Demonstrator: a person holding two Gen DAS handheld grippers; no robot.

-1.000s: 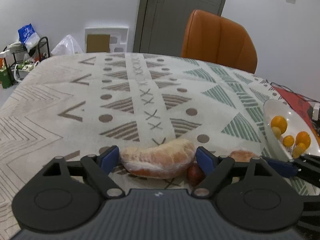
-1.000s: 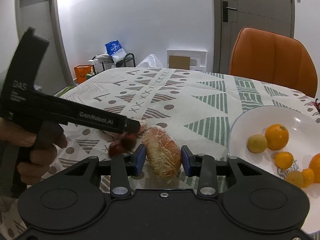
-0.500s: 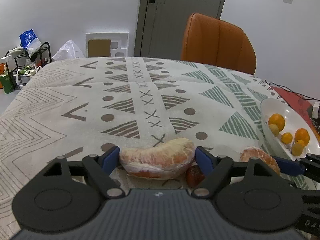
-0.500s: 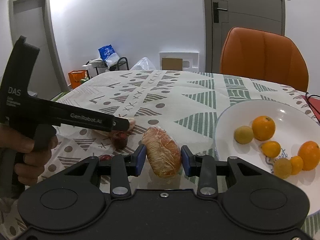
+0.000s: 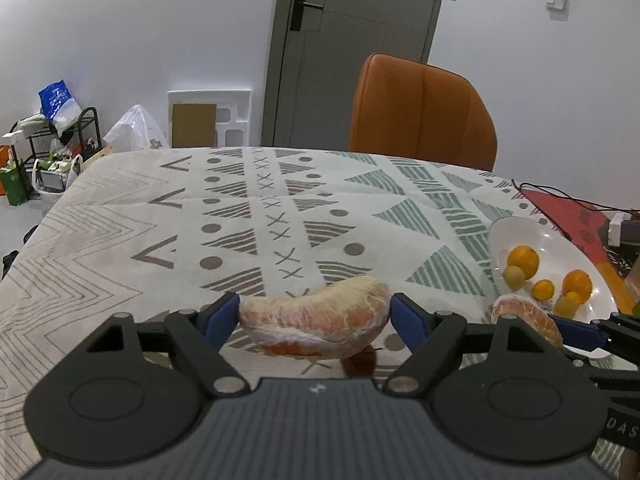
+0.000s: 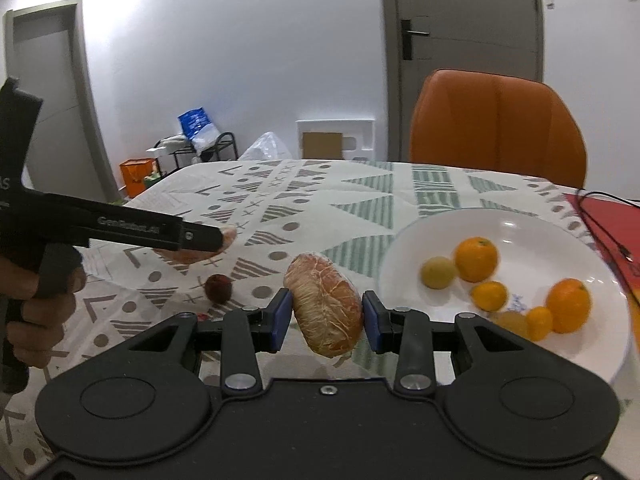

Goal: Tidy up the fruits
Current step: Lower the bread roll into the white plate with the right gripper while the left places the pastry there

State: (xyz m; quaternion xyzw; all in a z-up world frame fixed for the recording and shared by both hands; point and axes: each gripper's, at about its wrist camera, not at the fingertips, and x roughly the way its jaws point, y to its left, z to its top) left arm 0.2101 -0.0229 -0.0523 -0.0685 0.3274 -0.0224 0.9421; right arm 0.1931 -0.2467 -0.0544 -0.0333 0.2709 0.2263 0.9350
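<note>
My right tool [image 6: 324, 316] is clamped on a peeled citrus segment [image 6: 324, 306], gripped across its width and held clear of the desk [image 6: 360, 188]. My left tool [image 5: 315, 314] is likewise closed on a second, longer wedge [image 5: 316, 328], pinched end to end between the blue pads. Over the last second both have risen: the wedge in my left tool sat low against the patterned cloth and now hangs above it, and the right tool's segment has swung toward the white plate [image 6: 520, 232], which fills more of the right wrist view than it did. The plate already holds several small oranges [image 6: 476, 259] and yellowish fruits [image 6: 438, 272]. One small dark red fruit [image 6: 218, 288] is left on the desk, below and between my two tools.

I judge both pickups to be secure and the carry phase to be under way. The right segment is just short of the plate's near rim, so it should go in first. The soft flesh could squash or slip if I squeeze harder.
</note>
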